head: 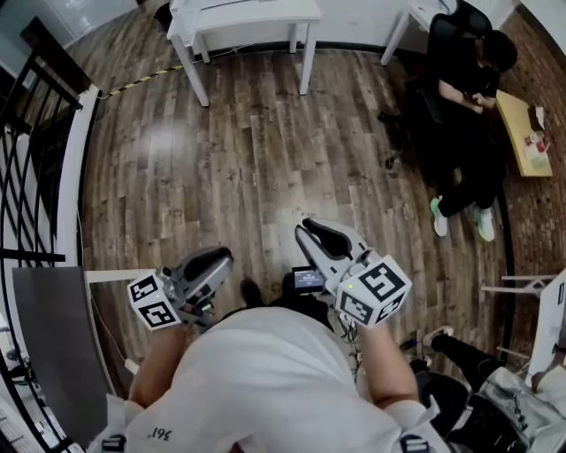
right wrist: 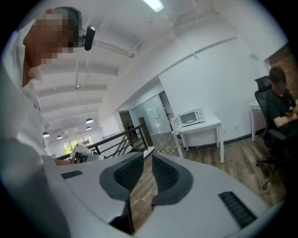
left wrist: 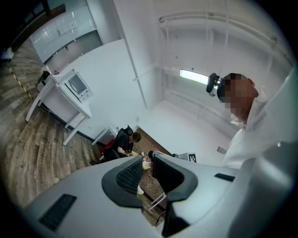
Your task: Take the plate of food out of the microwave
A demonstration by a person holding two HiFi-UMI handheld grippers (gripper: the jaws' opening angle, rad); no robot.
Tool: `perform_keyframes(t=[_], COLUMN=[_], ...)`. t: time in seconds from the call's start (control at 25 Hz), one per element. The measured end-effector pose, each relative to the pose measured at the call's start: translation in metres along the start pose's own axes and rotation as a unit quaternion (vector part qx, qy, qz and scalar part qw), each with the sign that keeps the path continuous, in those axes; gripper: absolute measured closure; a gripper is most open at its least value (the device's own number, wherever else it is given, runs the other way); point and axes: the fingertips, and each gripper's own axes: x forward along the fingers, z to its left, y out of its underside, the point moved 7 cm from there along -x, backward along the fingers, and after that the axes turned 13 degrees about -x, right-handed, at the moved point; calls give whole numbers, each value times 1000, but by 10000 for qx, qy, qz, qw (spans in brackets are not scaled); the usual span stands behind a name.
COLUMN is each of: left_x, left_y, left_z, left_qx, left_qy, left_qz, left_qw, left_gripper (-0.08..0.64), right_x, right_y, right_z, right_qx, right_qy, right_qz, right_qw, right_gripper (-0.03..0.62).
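Overhead, the head view looks down on the person's white shirt and both tools held close to the chest. The left gripper point(head: 221, 258) and the right gripper point(head: 309, 232) both point out over the wooden floor point(head: 221, 150). Each carries its marker cube at the near end. A white table point(head: 256, 18) stands at the far edge of the floor, cut off by the top of the picture. A seated person point(head: 469, 97) in dark clothes sits on a black chair at the upper right, beside a yellow desk point(head: 517, 133). A black railing point(head: 35, 133) runs along the left.

Next, the left gripper view shows the left gripper point(left wrist: 146, 160) with its ribbed pads a narrow gap apart and nothing between them. Far off at the upper left the microwave point(left wrist: 77, 86) sits on the white table point(left wrist: 70, 102), against the wall. The seated person point(left wrist: 125, 143) appears just above the jaws.

Last, the right gripper view shows the right gripper point(right wrist: 146, 159) with its jaws parted by a slim wedge of space. Only floor shows through that gap, and the jaws grip nothing. The microwave point(right wrist: 191, 117) stands toward the left end of the white table point(right wrist: 205, 128), well apart from the tool. The plate of food is too small to make out inside it. The seated person point(right wrist: 279, 100) is at the right edge, and the black railing point(right wrist: 116, 139) crosses behind the jaws.
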Motion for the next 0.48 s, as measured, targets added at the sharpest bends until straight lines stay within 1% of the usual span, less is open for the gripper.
perform_keyframes(t=[0.12,0.2,0.48], left_x=[-2,-4,-2], left_y=[-3,-4,-11], left_z=[2,3,6], left_qx=[-58,-90,-98], left_qy=[-32,-51,-133], left_qz=[-84,-119,-236], left_qw=[9999,9999,9996], left_gripper=[479,479,480], right_x=[6,6,0], right_y=[5,7,3], right_z=[-1,-3,-25], right_qx=[586,833,1185], right_qy=[-39,-12,254], right_qz=[-375,-484,-694], right_qw=[9976,9953,9902], right_gripper=[534,534,534])
